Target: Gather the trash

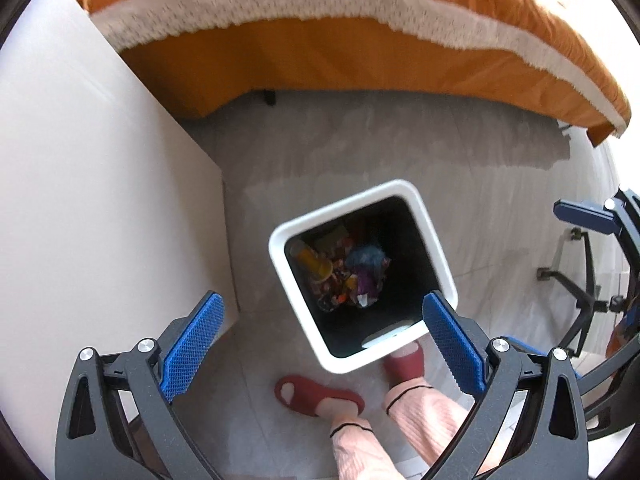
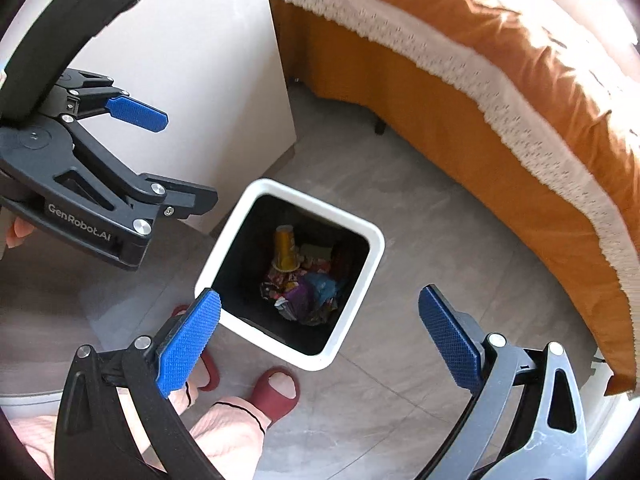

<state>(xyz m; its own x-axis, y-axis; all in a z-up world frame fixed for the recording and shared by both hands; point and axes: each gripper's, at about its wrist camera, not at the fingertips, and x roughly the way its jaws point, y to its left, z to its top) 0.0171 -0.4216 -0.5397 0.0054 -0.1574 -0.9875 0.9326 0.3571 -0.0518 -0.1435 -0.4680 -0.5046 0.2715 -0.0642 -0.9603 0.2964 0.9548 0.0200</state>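
We're in a home here, a bedroom by the look of it: a bed [image 1: 360, 60] under an orange bedspread [image 2: 500, 92] trimmed with white lace, grey floor tiles [image 1: 400, 152], a white cabinet side [image 1: 80, 160], and someone standing in red slippers [image 1: 316, 396] and pink pyjama-like trousers [image 1: 424, 412].

Bin [image 2: 360, 236] bottom wrappers [image 2: 304, 296] crumpled, unreadable.

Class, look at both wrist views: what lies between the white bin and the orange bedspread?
Only bare grey floor separates the white bin from the orange bedspread; both wrist views show it, the right one most clearly.
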